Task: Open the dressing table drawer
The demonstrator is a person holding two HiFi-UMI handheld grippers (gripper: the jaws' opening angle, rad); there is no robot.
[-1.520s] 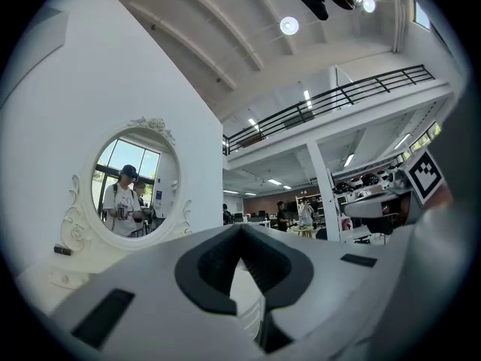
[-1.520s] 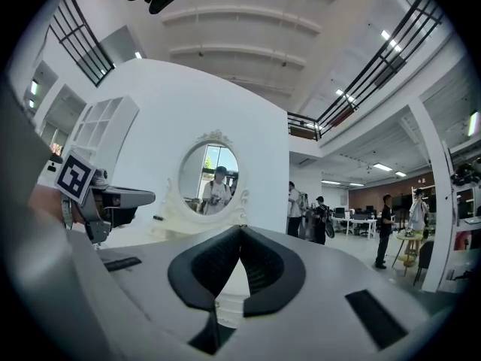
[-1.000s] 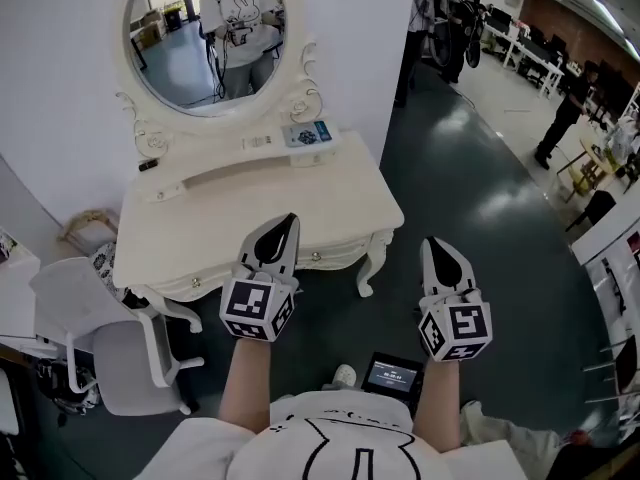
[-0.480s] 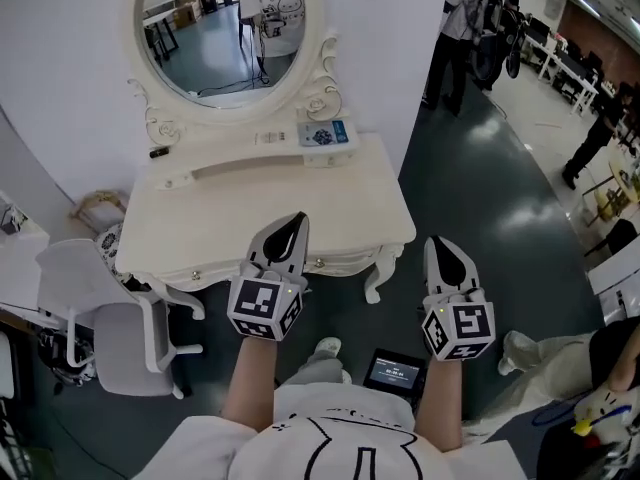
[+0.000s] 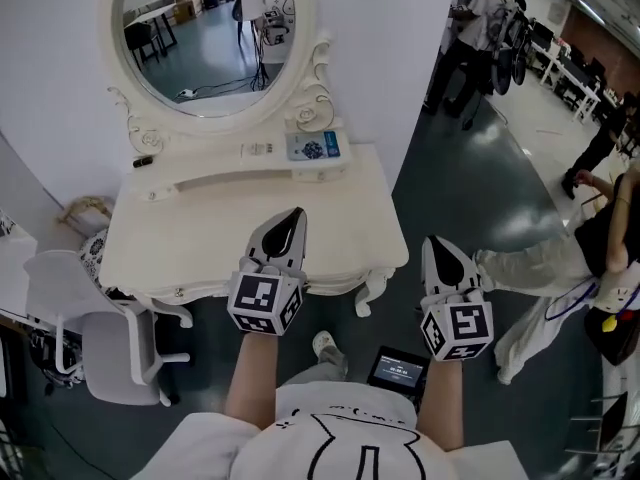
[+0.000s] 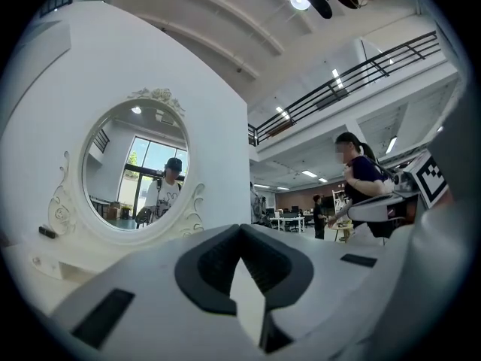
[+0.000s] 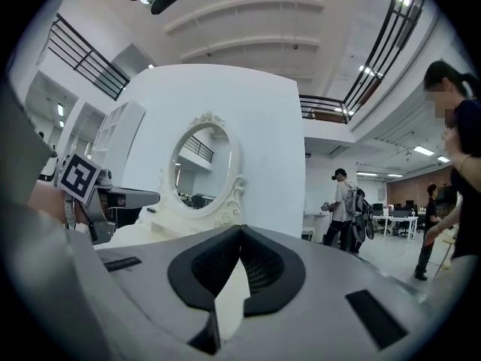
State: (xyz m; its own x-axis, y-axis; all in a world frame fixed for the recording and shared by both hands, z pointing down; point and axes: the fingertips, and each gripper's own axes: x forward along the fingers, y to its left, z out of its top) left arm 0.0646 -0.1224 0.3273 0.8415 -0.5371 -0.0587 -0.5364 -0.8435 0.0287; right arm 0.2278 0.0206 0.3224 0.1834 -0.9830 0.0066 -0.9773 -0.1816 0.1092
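Drawer point(image 5: 330, 285), cream-white, shallow, painted wood: set in the front apron of the dressing desk, under its near edge. It reads as closed, the front flush with the apron. No pull can be made out, and the left tool's marker cube covers the middle of the front. The long axis runs left to right along the desk's edge, crosswise to the line both tools point along.

Dressing desk point(image 5: 200, 228), cream-white, carved curved legs: top bare except at the back.

Left tool point(image 5: 288, 224), white with black pads: jaws together, nothing between them. In the head view the tip shows over the desk's top near the front edge, so the drawer is judged to lie lower and toward the person. By that reading this is the nearer hand.

Right tool point(image 5: 443, 252), same make: jaws together, empty. It hangs off the desk's right corner, over dark floor.

Oval mirror point(image 5: 205, 38), white scrolled frame: upright at the desk's back.

Blue-and-white printed card point(image 5: 313, 148) and small white label point(image 5: 257, 150), on the raised back ledge: print too small to read.

White-and-grey chair point(image 5: 110, 343): beside the desk's left end.
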